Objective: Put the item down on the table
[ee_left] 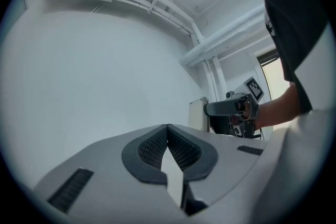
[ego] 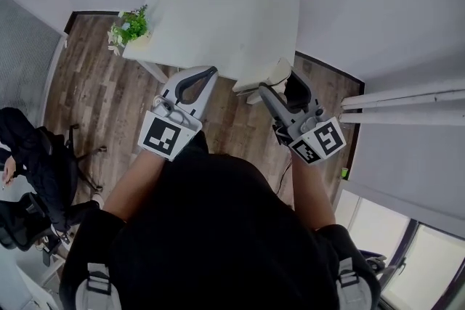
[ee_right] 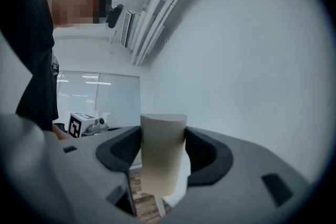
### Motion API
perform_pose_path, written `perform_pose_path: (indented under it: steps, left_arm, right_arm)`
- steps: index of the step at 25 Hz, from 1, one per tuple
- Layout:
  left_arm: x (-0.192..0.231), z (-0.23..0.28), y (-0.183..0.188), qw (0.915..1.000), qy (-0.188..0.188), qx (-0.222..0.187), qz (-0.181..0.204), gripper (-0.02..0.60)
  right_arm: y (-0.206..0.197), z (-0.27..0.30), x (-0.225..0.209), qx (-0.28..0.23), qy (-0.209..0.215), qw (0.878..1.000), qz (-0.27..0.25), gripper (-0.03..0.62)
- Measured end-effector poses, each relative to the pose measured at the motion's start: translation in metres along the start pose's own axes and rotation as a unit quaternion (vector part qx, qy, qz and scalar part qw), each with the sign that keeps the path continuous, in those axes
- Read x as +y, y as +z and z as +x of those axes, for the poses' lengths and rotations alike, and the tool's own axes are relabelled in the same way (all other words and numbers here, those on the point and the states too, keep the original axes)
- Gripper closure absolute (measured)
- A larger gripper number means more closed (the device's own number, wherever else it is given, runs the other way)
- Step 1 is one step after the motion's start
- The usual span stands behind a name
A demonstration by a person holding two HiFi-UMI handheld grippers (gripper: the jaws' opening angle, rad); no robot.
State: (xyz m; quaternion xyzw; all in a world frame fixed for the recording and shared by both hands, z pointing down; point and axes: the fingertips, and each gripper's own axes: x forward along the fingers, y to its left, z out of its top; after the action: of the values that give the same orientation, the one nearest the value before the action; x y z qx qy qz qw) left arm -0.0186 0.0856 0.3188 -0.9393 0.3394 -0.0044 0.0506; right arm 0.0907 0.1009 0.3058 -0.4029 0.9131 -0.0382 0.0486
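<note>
A white room with a wood-plank floor [ego: 94,76] holds a white counter [ego: 218,18] against the far wall. A small green plant [ego: 129,29] stands at the counter's left near corner. White pipes [ego: 407,102] run along the wall at the right, and at the far left a second person in dark clothes [ego: 25,145] sits by a black office chair [ego: 43,221].

A person in a black shirt stands at the near edge of the counter with a tool in each hand. The right tool [ego: 280,87] is clamped on the item [ego: 265,75], a cream-coloured piece with a flat top. In the right gripper view both dark pads press its sides and it stands upright between them, with floor planks showing below it. From the head view the item lies over the near right edge of the counter, partly over the floor. Whether it touches the counter cannot be told.

The left tool [ego: 205,73] points at the near edge of the counter, to the left of the item and apart from it. In the left gripper view its ribbed pads [ee_left: 181,147] meet at the tips with nothing between them. That view also shows the right tool and the item off to the right.
</note>
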Motion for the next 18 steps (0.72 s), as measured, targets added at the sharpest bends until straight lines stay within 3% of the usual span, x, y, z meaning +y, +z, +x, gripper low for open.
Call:
perform_pose_path:
  steps: [12, 18]
  left_arm:
    - [0.125, 0.066, 0.001, 0.9986, -0.05, -0.014, -0.011, 0.588]
    - [0.182, 0.09, -0.019, 0.9968, -0.078, -0.011, -0.016, 0.588]
  right_arm:
    - [0.006, 0.119, -0.064, 0.014, -0.048, 0.999, 0.004, 0.327]
    - [0.001, 0.175, -0.094, 0.02, -0.079, 0.997, 0.008, 0.327]
